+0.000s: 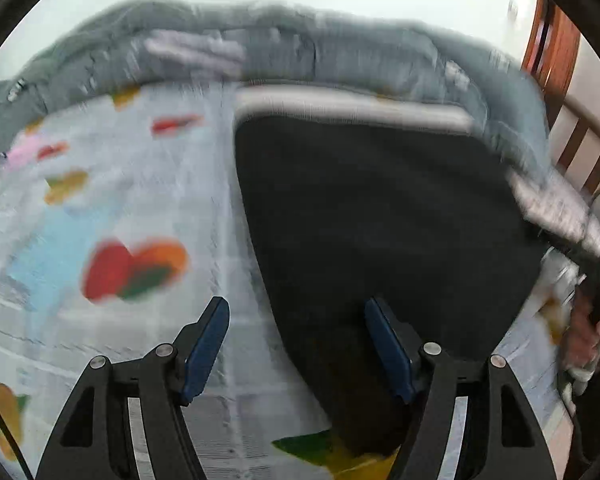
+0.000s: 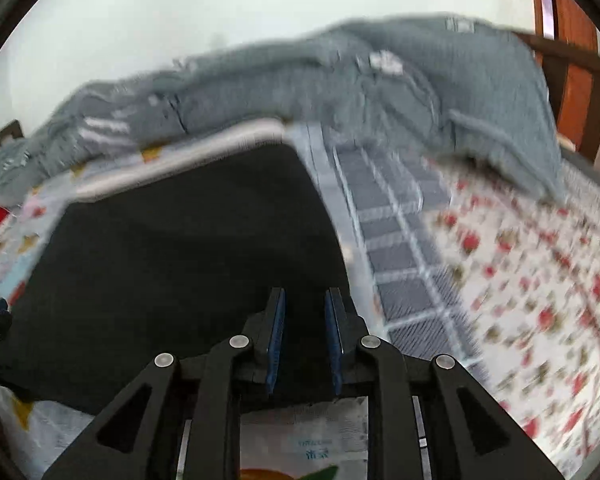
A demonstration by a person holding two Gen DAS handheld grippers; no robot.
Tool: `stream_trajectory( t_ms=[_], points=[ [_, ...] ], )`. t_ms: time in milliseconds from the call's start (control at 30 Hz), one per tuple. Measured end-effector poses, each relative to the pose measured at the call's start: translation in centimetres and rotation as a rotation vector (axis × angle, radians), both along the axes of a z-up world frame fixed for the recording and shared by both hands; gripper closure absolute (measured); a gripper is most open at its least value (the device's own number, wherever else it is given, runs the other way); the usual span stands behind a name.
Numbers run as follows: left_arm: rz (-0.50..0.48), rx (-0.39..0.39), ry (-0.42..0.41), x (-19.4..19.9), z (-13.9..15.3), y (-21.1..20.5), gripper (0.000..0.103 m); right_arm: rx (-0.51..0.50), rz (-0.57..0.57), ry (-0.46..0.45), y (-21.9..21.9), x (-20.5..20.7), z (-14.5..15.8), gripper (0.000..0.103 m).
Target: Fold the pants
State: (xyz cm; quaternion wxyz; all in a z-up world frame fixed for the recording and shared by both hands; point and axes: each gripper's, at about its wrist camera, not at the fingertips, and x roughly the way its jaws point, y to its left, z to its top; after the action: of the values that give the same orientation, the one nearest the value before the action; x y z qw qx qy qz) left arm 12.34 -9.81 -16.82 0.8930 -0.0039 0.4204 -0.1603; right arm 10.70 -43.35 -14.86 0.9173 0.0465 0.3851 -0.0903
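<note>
Left wrist view: motion-blurred.
Pants (image 1: 380, 216): black, with a pale waistband at the far edge, lying flat on the printed bedsheet (image 1: 140, 200).
Left gripper (image 1: 296, 344): jaws wide apart, empty, over the left edge of the pants.
Right gripper (image 2: 305, 332): jaws narrowly apart, nothing between them, over the right part of the pants.
Grey blanket (image 2: 380, 92): bunched beyond the waistband.

Location: a home bedroom. Ahead of the jaws lies a bed (image 1: 148, 184) covered with a fruit-print sheet (image 1: 112, 240); a floral-print cover (image 2: 540, 280) lies to the right of the right jaws. A rumpled grey blanket (image 2: 380, 92) sits at the far edge against a plain white wall (image 2: 180, 8). Wooden rails (image 1: 572, 148) stand far right.
</note>
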Motion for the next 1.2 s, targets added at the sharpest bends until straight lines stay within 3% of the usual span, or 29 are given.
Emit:
stream_trajectory(
  t_ms=[67,233,567,967,1200],
  points=[
    [0.009,-0.021,-0.023,-0.6,0.0,0.5,0.033,-0.032,0.013,0.0,0.3,-0.3,0.1,0.084],
    [0.003,-0.119,0.041,-0.7,0.6,3.0,0.033,-0.037,0.035,0.036,0.2,-0.3,0.2,0.083],
    [0.007,-0.109,0.031,-3.9,2.6,5.2,0.035,-0.035,0.009,0.098,0.8,-2.0,1.5,0.075],
    [0.059,-0.11,-0.057,-8.0,7.6,9.9,0.035,-0.037,0.012,0.031,1.8,-4.5,6.9,0.064],
    [0.091,-0.139,-0.072,-9.2,8.6,11.5,0.035,-0.052,0.038,0.009,3.2,-5.5,8.9,0.057]
  ],
)
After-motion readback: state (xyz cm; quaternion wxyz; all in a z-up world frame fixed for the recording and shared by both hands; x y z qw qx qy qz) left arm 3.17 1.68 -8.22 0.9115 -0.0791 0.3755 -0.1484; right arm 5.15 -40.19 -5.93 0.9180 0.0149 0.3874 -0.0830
